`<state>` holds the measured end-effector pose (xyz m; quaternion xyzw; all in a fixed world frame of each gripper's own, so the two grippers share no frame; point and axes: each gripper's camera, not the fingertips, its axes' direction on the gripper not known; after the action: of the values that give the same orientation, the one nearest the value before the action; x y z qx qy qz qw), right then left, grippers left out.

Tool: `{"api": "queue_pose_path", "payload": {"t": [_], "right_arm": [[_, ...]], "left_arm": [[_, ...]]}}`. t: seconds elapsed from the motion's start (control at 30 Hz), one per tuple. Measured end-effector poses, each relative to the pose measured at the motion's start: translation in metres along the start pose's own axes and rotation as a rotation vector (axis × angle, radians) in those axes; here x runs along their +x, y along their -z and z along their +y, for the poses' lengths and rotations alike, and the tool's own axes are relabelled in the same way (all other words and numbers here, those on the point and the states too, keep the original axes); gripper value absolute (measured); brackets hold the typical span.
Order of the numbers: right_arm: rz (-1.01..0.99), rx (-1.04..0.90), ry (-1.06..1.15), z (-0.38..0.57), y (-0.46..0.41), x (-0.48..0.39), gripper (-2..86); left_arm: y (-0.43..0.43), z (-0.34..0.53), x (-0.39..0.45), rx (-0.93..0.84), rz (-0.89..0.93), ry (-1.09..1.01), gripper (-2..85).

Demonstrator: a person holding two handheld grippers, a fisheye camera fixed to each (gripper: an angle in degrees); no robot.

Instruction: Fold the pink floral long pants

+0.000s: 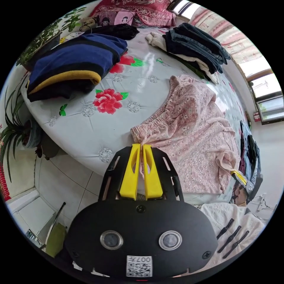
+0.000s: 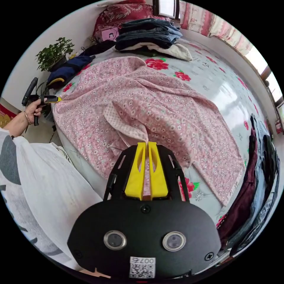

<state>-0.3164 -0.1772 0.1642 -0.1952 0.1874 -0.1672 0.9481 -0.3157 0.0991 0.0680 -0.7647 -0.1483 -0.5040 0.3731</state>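
pants [image 2: 153, 109] on bed [image 2: 224, 85], jeans stack [image 2: 148, 32] behind

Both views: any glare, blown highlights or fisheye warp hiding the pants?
Left gripper view: window glare streaks the glossy bedspread and the window is blown out, but the pink floral pants stay sharp. Right gripper view: sheen on the spread's far side; pants evenly lit; edges curve strongly.

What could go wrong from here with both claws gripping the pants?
The left claw pinches only the waistband corner of the pink floral pants, so it may slip out. The right claw holds a bunched fold, risking a crooked crease. Dragging the pants could disturb the dark garments nearby.
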Motion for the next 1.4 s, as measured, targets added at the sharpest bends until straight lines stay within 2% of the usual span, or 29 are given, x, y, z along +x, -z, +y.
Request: {"api": "queue_pose_path", "payload": {"t": [0.07, 0.17, 0.3, 0.37, 0.43, 0.6, 0.77, 0.93, 1.1, 1.13, 1.17, 1.27, 1.4], "right_arm": [[0.016, 0.132, -0.172, 0.044, 0.055, 0.048, 0.2], [0.062, 0.176, -0.425, 0.124, 0.094, 0.109, 0.1], [0.145, 0.042, -0.681, 0.213, 0.08, 0.167, 0.6], [0.125, -0.144, -0.803, 0.244, 0.052, 0.196, 1.5], [0.177, -0.143, -0.825, 0.253, 0.053, 0.201, 2.3], [0.264, -0.033, -0.739, 0.216, 0.06, 0.202, 4.5], [0.161, 0.03, -0.587, 0.117, 0.026, 0.232, 6.9], [0.163, -0.059, -0.436, 0.023, -0.024, 0.262, 8.1], [0.173, -0.201, -0.335, -0.034, -0.085, 0.291, 7.7], [0.144, -0.281, -0.306, -0.04, -0.107, 0.296, 7.3], [0.082, -0.252, -0.269, -0.041, -0.11, 0.296, 6.5], [0.062, -0.221, -0.255, -0.037, -0.115, 0.294, 4.3], [0.092, -0.272, -0.172, -0.043, -0.12, 0.277, 1.0]], "left_arm": [[0.014, 0.0, -0.009, 0.047, 0.007, 0.032, -0.7], [0.021, 0.001, -0.02, 0.064, -0.026, 0.09, -0.6], [0.005, -0.001, -0.024, 0.002, -0.024, 0.097, 1.5], [0.005, -0.002, -0.021, -0.021, -0.045, 0.084, 3.4], [0.023, 0.001, -0.019, 0.017, -0.088, 0.07, 5.0], [0.062, -0.015, -0.02, 0.156, -0.056, 0.058, 5.8], [0.039, -0.09, 0.032, 0.122, 0.058, -0.069, 7.8], [-0.029, -0.178, 0.137, -0.019, -0.043, -0.329, 8.1], [-0.093, -0.227, 0.18, -0.144, -0.085, -0.34, 8.9], [-0.113, -0.232, 0.187, -0.202, -0.118, -0.347, 9.3], [-0.123, -0.233, 0.19, -0.232, -0.139, -0.355, 9.5], [-0.134, -0.224, 0.215, -0.174, -0.247, -0.476, 7.9], [-0.148, -0.203, 0.243, -0.121, -0.365, -0.58, 0.4]]}}
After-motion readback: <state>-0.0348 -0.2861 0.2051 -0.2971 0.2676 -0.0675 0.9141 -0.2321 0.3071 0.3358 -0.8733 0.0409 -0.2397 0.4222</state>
